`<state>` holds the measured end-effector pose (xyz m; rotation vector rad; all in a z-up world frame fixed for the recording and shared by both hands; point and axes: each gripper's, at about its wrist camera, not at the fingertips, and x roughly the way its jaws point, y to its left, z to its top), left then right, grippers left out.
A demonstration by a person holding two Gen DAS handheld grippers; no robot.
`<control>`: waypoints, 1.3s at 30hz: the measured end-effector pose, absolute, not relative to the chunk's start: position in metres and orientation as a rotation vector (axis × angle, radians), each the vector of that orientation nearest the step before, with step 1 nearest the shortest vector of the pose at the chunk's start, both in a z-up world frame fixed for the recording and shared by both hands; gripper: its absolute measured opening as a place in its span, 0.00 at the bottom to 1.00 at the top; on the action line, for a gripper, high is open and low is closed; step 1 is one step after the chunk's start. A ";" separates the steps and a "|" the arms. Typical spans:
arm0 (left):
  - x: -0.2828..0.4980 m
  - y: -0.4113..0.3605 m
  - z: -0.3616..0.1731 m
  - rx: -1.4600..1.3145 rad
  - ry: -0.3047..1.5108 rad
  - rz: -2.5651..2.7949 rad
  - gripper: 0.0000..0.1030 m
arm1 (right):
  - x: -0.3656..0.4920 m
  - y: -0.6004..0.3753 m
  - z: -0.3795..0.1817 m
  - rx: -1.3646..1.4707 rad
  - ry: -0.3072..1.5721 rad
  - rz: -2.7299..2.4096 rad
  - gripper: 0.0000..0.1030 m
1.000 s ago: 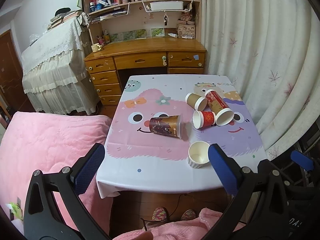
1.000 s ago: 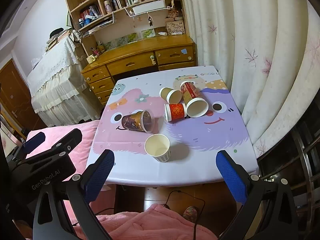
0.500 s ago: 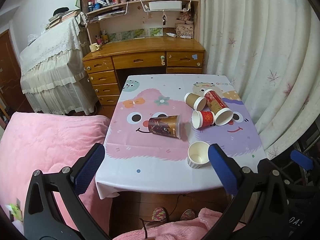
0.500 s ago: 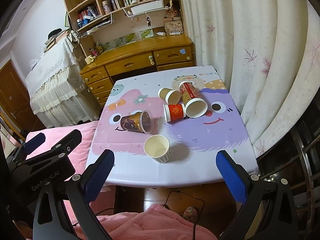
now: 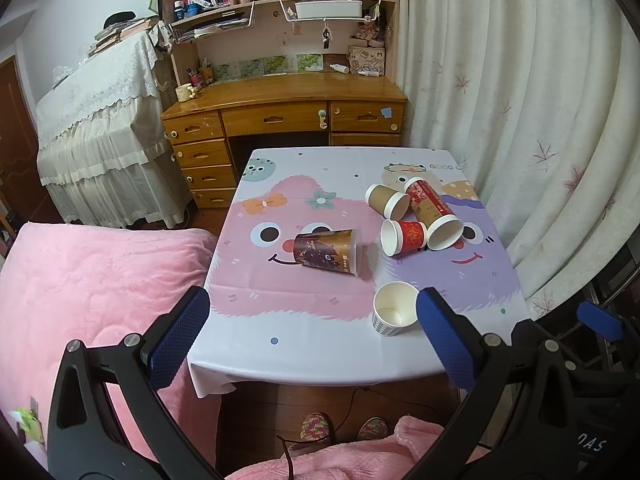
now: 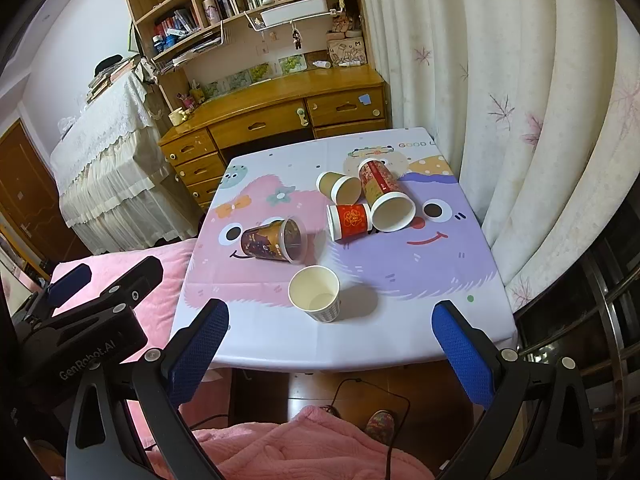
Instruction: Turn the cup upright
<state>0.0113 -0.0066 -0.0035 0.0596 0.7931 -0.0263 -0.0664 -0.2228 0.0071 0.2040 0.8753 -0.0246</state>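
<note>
Holding both tools short of the worktop (image 5: pixel 320 352), I have nothing between their blue pads. My left tool (image 5: pixel 312 336) fills the lower part of its frame with its pads spread wide apart; my right tool (image 6: pixel 330 344) sits the same way in its own view, pads far apart and empty. In the right view my left tool's black body shows at lower left.

Just beyond the pads, near the worktop's front edge, a white cup with a checked wall (image 6: pixel 315 293) stands upright, mouth open to the camera. Behind it, toward the centre of the frame, a dark patterned cup (image 6: pixel 274 240) lies on its side on the pink cartoon face of the cloth, mouth pointing right. Further up and right, three more cups lie tipped and bunched together: a small red cup (image 6: pixel 349 222), a brown cup (image 6: pixel 339 187) and a tall red cup (image 6: pixel 382 196), touching one another.

A pink bed (image 5: pixel 92 272) fills the left of the left view. A wooden desk (image 5: pixel 284 110) with shelves stands at the top, a curtain (image 5: pixel 520 100) at right.
</note>
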 end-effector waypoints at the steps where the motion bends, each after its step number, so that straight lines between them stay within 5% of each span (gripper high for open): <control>1: 0.011 -0.007 -0.004 0.060 0.793 -0.026 0.99 | -0.066 -0.223 0.007 0.204 0.876 -0.025 1.00; 39: 0.011 -0.006 -0.007 0.058 0.799 -0.031 0.99 | -0.068 -0.226 0.008 0.209 0.887 -0.031 1.00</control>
